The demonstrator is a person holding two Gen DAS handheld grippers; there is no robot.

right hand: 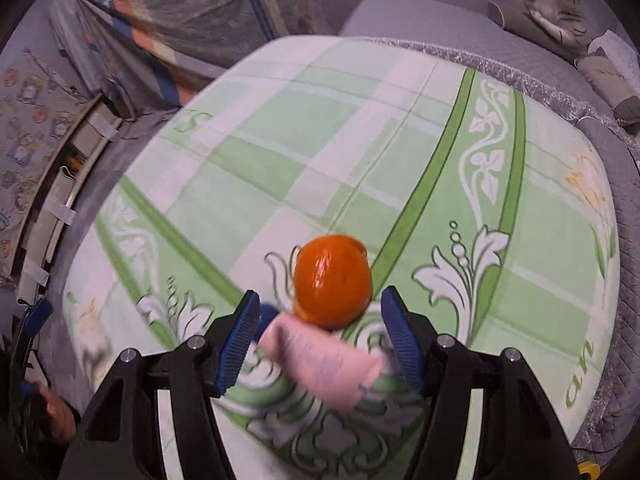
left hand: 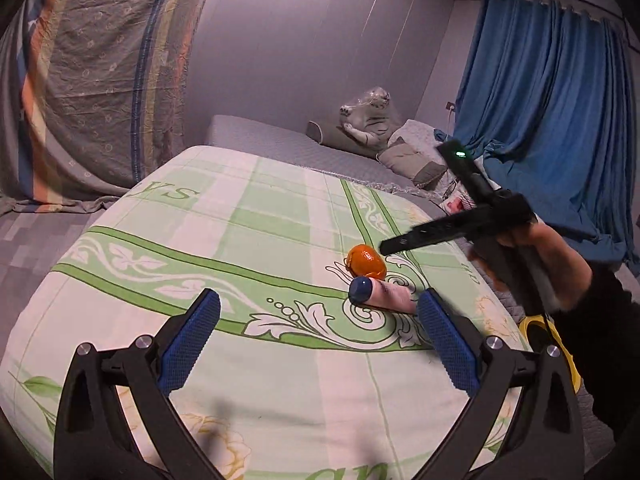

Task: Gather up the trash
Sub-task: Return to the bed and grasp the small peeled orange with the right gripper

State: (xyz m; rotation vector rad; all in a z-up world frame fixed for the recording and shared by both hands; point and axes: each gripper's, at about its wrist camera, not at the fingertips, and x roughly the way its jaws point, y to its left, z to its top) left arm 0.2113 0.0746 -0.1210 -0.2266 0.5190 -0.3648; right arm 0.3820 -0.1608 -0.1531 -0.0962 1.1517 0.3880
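Observation:
An orange peel (left hand: 366, 261) lies on the green patterned bedspread (left hand: 240, 216), touching a pink tube with a dark blue cap (left hand: 380, 294). My left gripper (left hand: 320, 316) is open and empty, low over the bed, with the tube just inside its right finger. My right gripper (right hand: 320, 320) is open above the same two things; the pink tube (right hand: 324, 364) lies between its fingers and the orange peel (right hand: 333, 280) sits just beyond the fingertips. The right gripper body (left hand: 472, 216) shows from the side in the left wrist view.
A grey mattress (left hand: 280, 140) with pillows and a wrapped plush tiger (left hand: 370, 120) lies behind the bed. A blue curtain (left hand: 552, 112) hangs at right, a striped sheet (left hand: 100, 80) at left. A yellow object (left hand: 552, 352) sits off the bed's right edge.

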